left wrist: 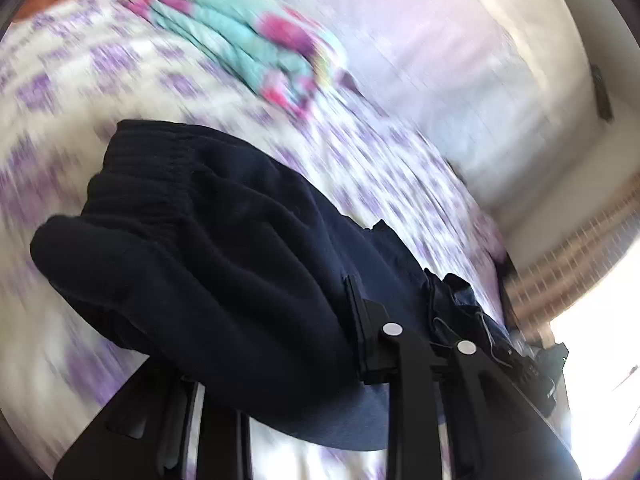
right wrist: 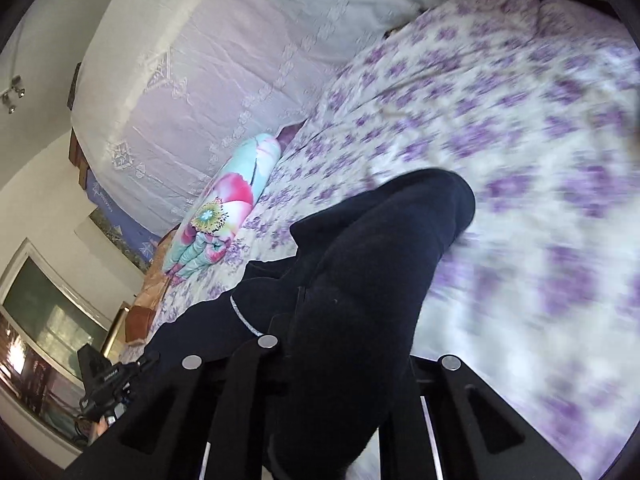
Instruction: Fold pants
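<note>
Dark navy pants hang bunched over the bed, with the ribbed waistband toward the upper left of the left wrist view. My left gripper is shut on a fold of the pants, cloth draped over its left finger. In the right wrist view the pants drape over my right gripper, which is shut on the cloth; a thin light drawstring shows beside it. The other gripper shows at lower left of the right wrist view.
The bed has a white sheet with purple flowers. A folded teal and pink floral blanket lies near the pillows. A wall, a window and wooden furniture stand beyond the bed.
</note>
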Demonstrator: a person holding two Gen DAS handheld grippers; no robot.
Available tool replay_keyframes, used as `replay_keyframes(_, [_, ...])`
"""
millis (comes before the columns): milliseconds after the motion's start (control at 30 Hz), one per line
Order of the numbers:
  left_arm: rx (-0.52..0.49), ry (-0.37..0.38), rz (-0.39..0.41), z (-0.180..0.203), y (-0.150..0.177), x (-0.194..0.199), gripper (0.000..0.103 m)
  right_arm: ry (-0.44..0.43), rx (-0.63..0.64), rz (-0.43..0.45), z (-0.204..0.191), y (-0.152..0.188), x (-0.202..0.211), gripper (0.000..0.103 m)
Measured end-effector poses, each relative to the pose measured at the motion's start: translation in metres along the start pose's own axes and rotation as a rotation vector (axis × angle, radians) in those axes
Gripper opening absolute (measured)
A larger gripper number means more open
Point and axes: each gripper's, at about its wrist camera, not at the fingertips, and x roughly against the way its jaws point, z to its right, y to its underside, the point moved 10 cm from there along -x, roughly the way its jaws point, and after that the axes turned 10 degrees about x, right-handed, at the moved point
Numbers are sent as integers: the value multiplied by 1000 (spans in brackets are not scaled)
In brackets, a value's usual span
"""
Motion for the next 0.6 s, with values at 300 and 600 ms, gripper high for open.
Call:
replay_keyframes(300, [16,-59,-98,-29,62,12,32,421,232,-55,71,70,96,60])
replay_keyframes(600, [-64,-181,92,-40,62,49,72,464,664,-12,-19,57,57,60])
